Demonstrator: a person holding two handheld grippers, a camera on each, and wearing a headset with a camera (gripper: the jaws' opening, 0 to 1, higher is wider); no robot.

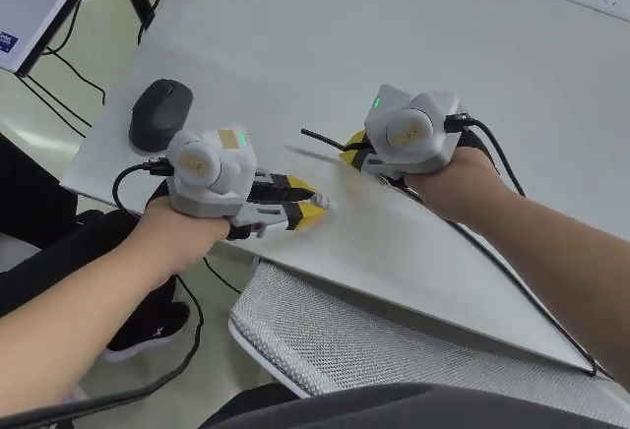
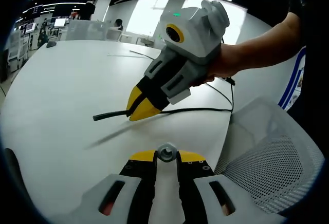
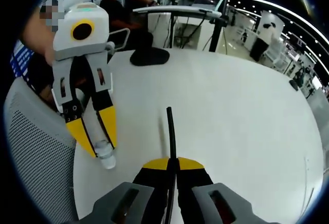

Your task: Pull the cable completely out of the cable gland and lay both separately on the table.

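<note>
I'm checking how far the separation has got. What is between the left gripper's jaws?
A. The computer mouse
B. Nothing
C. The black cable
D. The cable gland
D: the left gripper has its jaws shut on the small cable gland, while the black cable sits apart from it in the right gripper.

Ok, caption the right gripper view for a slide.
Right gripper shut on the black cable; left gripper holds the gland apart from it, at the white table.
</note>
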